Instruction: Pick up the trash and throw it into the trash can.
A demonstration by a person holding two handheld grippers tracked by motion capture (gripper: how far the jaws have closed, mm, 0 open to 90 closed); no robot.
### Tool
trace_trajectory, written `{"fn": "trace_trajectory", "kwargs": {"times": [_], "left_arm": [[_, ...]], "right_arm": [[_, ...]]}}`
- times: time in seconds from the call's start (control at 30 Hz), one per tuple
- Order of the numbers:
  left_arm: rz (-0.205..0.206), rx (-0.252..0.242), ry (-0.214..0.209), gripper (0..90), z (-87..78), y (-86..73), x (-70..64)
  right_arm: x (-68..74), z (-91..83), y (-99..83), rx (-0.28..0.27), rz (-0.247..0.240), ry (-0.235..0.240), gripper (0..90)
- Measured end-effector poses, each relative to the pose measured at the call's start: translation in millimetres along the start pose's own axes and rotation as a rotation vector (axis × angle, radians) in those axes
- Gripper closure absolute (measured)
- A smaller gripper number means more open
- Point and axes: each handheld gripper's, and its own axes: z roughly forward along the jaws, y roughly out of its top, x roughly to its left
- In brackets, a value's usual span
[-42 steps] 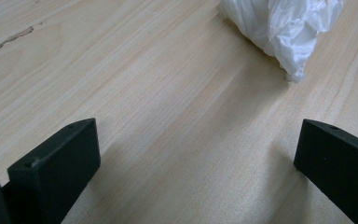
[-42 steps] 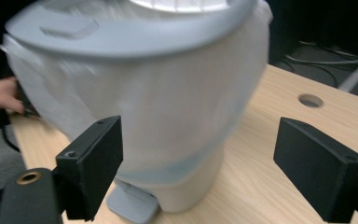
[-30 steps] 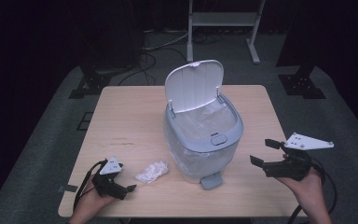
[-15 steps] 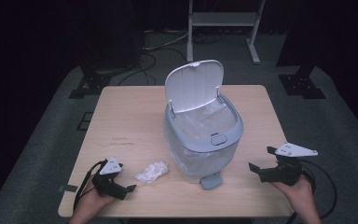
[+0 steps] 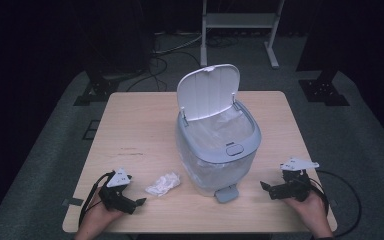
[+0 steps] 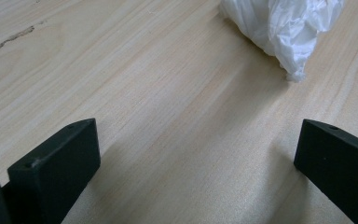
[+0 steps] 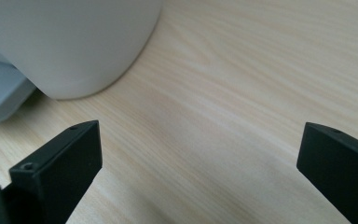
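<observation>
Resting low on a light wooden tabletop (image 5: 140, 130), the left claw (image 5: 139, 202) sits near the front left corner with its jaws spread wide and empty. A crumpled white paper wad (image 5: 163, 183) lies just beyond it, near but not touching, between the claw and a grey pedal bin (image 5: 217, 150). The bin stands mid-table with its lid (image 5: 208, 91) tipped up and a clear liner inside. The right claw (image 5: 266, 187), also spread and empty, rests near the bin's base, right of its pedal (image 5: 226, 193).
</observation>
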Motion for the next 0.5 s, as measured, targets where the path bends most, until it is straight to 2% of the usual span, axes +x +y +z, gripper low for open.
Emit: {"fn": "trace_trajectory", "kwargs": {"times": [0.5], "left_arm": [[-0.004, 0.01, 0.004, 0.0, -0.8, 0.4, -0.6]], "right_arm": [[-3.7, 13.9, -13.2, 0.066, 0.019, -0.018, 0.0]]}}
